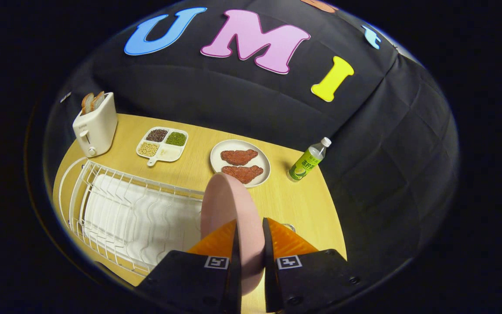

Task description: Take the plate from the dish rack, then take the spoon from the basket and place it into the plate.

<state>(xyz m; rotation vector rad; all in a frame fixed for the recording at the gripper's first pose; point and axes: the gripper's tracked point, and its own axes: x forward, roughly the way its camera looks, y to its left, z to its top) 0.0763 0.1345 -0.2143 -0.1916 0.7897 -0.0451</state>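
Gripping pink plate (229,205) edge-on, gripper (249,235) closed on it beside dish rack (124,209).

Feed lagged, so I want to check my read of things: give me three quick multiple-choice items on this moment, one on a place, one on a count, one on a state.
1. Where is the pink plate?
A. flat in the dish rack
B. on edge between the fingers
C. beside the toaster

2. How many meat pieces lie on the white plate?
A. one
B. two
C. four

3. What is the gripper doing?
A. open, holding nothing
B. shut on the bottle
C. shut on the pink plate

Answers: 1 B, it stands between both fingers beside the dish rack. 2 B, two brown pieces show. 3 C, both fingers press its faces.
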